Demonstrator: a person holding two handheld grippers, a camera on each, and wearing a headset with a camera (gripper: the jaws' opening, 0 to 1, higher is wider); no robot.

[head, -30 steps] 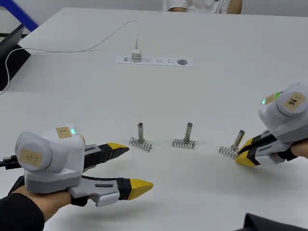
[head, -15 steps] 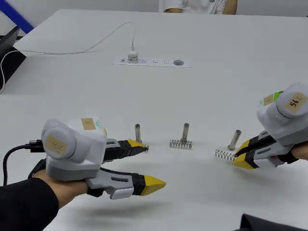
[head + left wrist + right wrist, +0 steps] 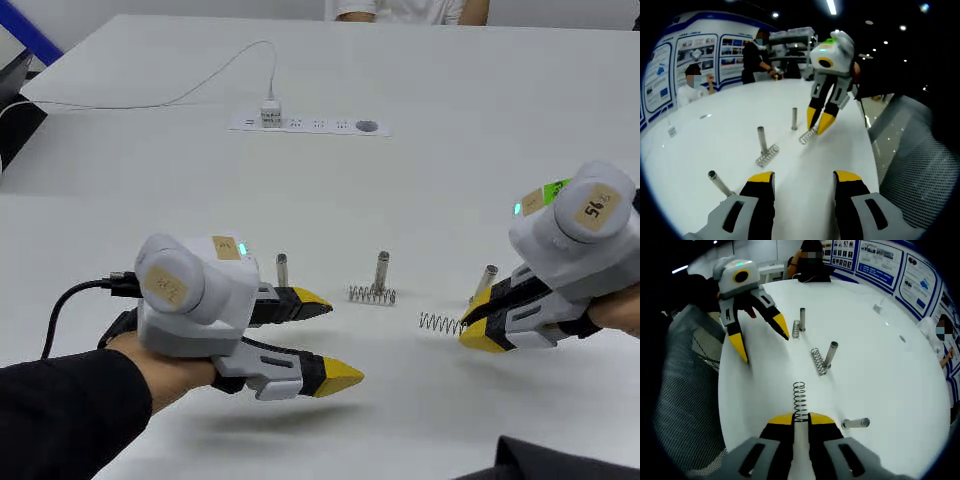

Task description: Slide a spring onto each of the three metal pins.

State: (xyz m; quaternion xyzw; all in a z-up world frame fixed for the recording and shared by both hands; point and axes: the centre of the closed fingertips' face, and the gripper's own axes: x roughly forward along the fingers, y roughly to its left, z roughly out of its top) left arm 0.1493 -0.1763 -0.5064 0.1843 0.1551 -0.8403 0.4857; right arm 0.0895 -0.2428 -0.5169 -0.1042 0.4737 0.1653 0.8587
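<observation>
One spring (image 3: 440,323) clenched in right gripper (image 3: 470,330), coil pointing 9 o'clock | left gripper (image 3: 338,340) released, jaws spread | second spring (image 3: 372,295) lying at 6 o'clock of middle pin (image 3: 381,271)

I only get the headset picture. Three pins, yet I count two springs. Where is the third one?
Observer: The right gripper view shows it. The third spring lies on the table at the foot of the left pin, hidden from you by the open left tongs.
Visitor: Is the right hand's tool really gripping its spring?
Observer: Yes. In that same view the right tongs are shut on one end of the held spring, and the rest sticks out in front.
</observation>
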